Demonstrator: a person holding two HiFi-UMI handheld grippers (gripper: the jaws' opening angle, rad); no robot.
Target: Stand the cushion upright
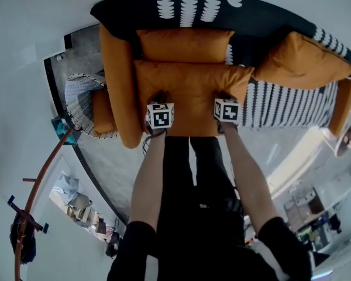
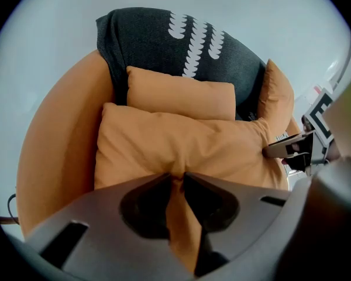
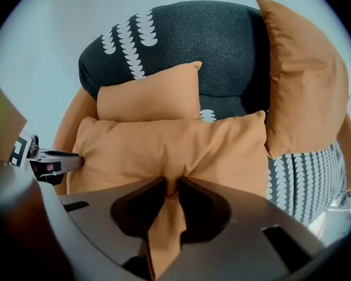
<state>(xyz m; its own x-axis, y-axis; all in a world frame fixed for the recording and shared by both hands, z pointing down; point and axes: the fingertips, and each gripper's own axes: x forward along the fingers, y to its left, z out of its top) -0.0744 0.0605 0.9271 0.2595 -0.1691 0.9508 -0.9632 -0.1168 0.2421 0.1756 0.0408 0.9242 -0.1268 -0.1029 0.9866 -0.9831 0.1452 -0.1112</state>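
Note:
A large orange cushion (image 1: 190, 95) lies flat on the sofa seat, its near edge toward me. My left gripper (image 1: 158, 120) pinches a fold of that cushion's near edge (image 2: 175, 183) at its left end, jaws shut on the fabric. My right gripper (image 1: 225, 115) pinches the same edge (image 3: 171, 187) at its right end, fabric bunched between the jaws. Each gripper shows in the other's view: the right gripper (image 2: 292, 150) and the left gripper (image 3: 52, 161). A smaller orange cushion (image 1: 184, 44) stands behind, against the dark backrest.
An orange armrest (image 1: 118, 86) bounds the seat on the left. Another orange cushion (image 1: 301, 62) leans at the right on the black-and-white patterned throw (image 1: 281, 104). A wicker basket (image 1: 82, 101) sits left of the sofa. A person's legs (image 1: 193, 174) stand in front.

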